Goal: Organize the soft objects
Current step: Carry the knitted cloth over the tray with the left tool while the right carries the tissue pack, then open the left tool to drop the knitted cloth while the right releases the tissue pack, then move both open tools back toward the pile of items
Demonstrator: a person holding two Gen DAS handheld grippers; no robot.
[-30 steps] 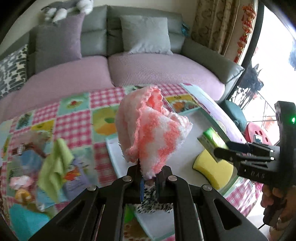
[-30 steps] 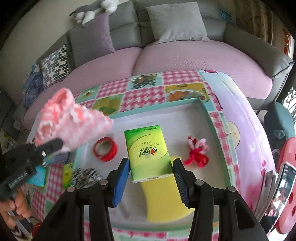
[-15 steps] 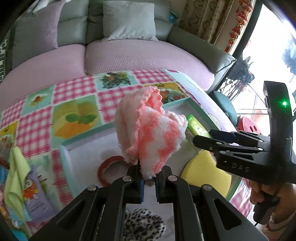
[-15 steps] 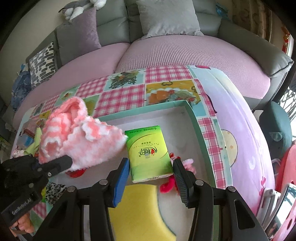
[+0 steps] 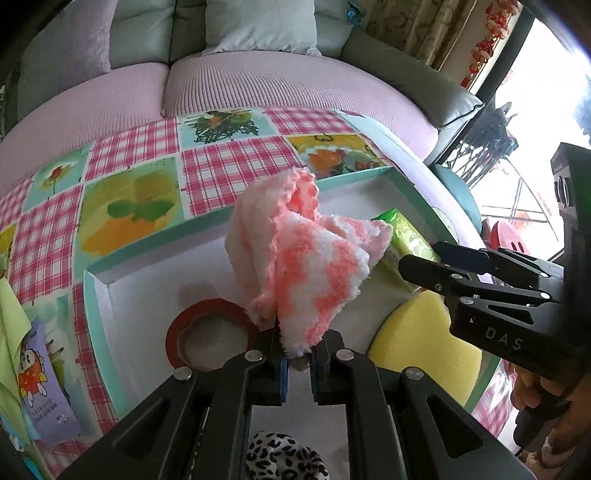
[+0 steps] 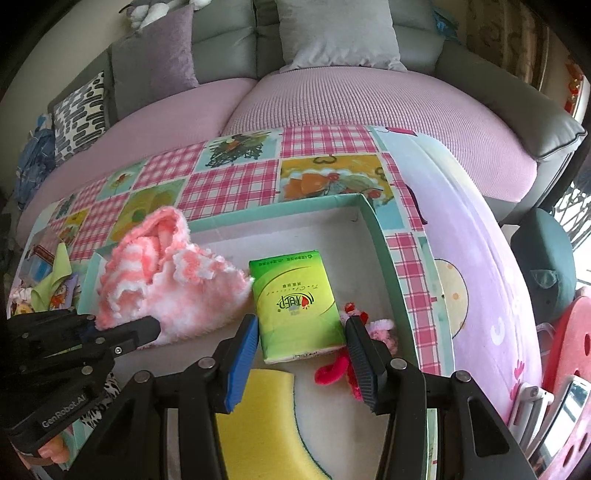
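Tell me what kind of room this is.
Most likely a home living room: a curved sofa with throw cushions sits behind a table spread with a patchwork cloth, and a stuffed toy lies on the sofa back.

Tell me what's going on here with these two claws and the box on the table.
A person is sorting soft things into a shallow teal-rimmed box on a patchwork tablecloth. The left claw is shut on a fluffy pink-and-white knitted cloth, held over the box above a red tape roll. The right claw grips a green tissue pack over the box, where a yellow sponge and a red-and-pink plush toy already lie.
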